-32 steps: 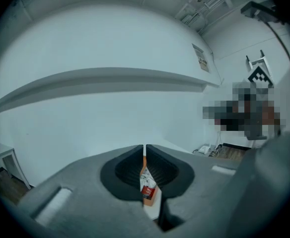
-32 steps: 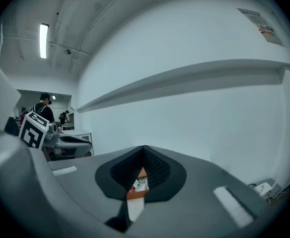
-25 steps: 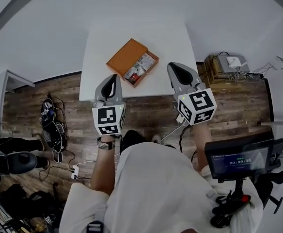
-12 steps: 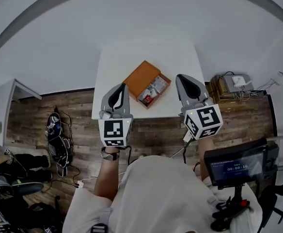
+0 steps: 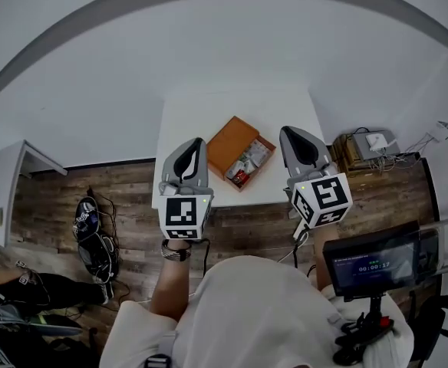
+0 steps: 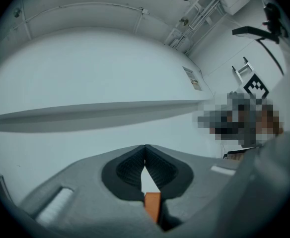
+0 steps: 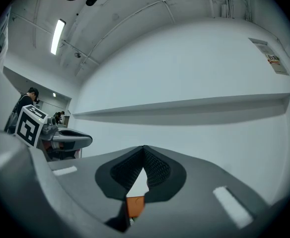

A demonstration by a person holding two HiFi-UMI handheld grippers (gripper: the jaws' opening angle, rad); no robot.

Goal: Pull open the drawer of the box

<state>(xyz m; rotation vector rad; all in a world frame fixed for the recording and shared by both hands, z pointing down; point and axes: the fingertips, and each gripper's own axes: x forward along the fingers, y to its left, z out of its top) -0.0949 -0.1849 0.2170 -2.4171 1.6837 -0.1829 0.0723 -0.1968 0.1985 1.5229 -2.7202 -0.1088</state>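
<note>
Orange rectangular box (image 5: 230,139) at centre of head view, on white table (image 5: 285,106) near its lower edge. Drawer (image 5: 252,164) already out toward lower right.

Left gripper (image 5: 196,142) and right gripper (image 5: 291,134) flank it, jaws pressed together, empty.

Risk: lowered gripper clips drawer, shoves box off edge.

Drawer contents too small to name. Gripper views show mostly wall.

The monitor (image 5: 377,263) shows a small timer beginning 00:00; the wall notice (image 7: 273,61) is too small to read.

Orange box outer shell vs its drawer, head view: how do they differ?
The orange box shell shows a plain closed top; the drawer is open-topped with small packets inside. The shell lies farther up the white table; the drawer sticks out toward the person. Both are orange.
</note>
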